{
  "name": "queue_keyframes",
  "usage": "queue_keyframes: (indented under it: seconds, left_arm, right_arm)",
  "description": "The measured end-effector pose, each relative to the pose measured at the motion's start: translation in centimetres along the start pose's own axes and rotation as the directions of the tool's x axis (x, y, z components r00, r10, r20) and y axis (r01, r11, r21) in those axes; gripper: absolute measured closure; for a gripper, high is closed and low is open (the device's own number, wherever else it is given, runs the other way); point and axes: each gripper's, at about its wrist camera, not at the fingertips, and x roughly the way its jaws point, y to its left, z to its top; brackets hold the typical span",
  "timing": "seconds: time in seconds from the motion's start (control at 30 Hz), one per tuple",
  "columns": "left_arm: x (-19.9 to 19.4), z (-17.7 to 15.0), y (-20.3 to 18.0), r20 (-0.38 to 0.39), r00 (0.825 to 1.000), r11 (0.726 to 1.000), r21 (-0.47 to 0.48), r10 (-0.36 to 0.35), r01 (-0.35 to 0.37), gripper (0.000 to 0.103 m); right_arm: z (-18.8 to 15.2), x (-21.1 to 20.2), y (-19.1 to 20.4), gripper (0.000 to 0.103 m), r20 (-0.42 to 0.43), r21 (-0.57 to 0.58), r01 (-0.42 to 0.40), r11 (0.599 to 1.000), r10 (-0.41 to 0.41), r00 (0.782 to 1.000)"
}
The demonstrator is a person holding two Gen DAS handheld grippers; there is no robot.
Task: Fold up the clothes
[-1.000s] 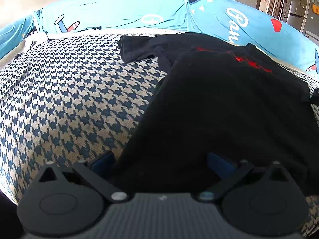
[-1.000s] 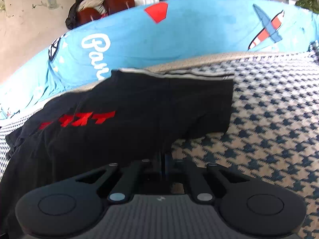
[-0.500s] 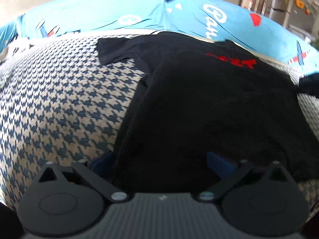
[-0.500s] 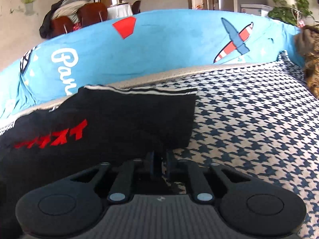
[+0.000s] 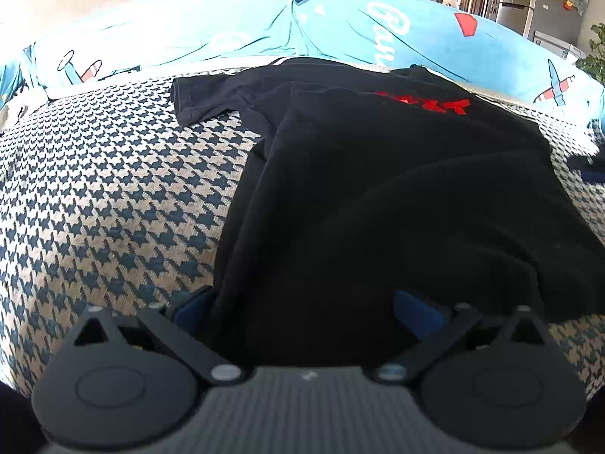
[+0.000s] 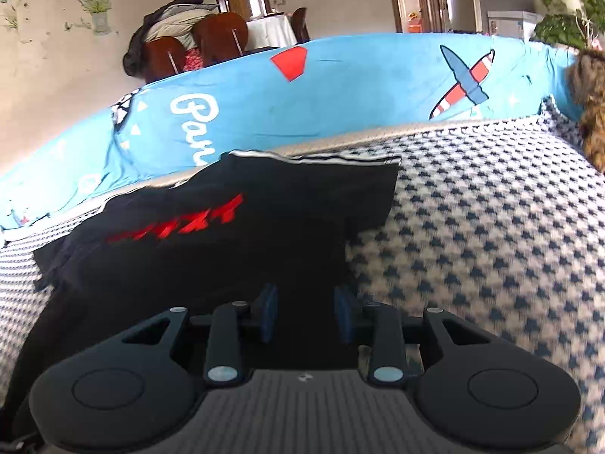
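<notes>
Near the sofa's (image 6: 491,227) front edge, my right gripper (image 6: 305,314) has just been opening, shirt (image 6: 234,249) between its pads; left gripper (image 5: 302,310) wide. The fold may spring back.

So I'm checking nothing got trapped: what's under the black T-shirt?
Around the black T-shirt only the houndstooth cover shows. Whatever lies beneath the shirt itself is hidden by the fabric.

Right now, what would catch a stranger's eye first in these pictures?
A black T-shirt with red lettering sprawls across the navy-and-cream houndstooth cover, one sleeve flung left. Behind it runs a bright blue cushion printed with aeroplanes. At the bottom, the right gripper has just been opening over the shirt's edge, its pads off the cloth.
</notes>
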Motion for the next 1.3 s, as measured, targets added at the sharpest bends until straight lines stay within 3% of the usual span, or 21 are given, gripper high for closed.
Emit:
queue_keyframes:
  seconds: [0.43, 0.53, 0.9, 1.13, 1.3]
  left_arm:
    - [-1.4, -0.7, 0.1, 0.022, 0.998, 0.998, 0.006, -0.061, 0.060, 0.000]
    - [-1.7, -1.1, -0.3, 0.025, 0.998, 0.998, 0.021, -0.061, 0.060, 0.000]
    - [-2.2, -1.7, -0.4, 0.025, 0.997, 0.997, 0.022, -0.069, 0.069, 0.000]
    - [-2.1, -1.8, -0.6, 0.024, 0.998, 0.997, 0.029, -0.066, 0.065, 0.000]
    - [-2.1, -1.8, -0.4, 0.025, 0.997, 0.997, 0.017, -0.073, 0.073, 0.000]
  right_arm:
    - [-6.7, -7.0, -0.1, 0.062, -0.004, -0.015, -0.084, 0.996, 0.084, 0.996]
    - [-7.9, -8.3, 0.1, 0.056, -0.004, -0.029, -0.098, 0.995, 0.098, 0.995]
    - [-11.5, -10.7, 0.6, 0.053, -0.056, -0.076, -0.023, 0.997, 0.019, 0.998]
    - [-11.9, -9.7, 0.6, 0.053, -0.070, -0.100, 0.103, 0.990, -0.110, 0.991]
    - [-12.0, -8.8, 0.9, 0.053, -0.077, -0.126, 0.150, 0.981, -0.161, 0.984]
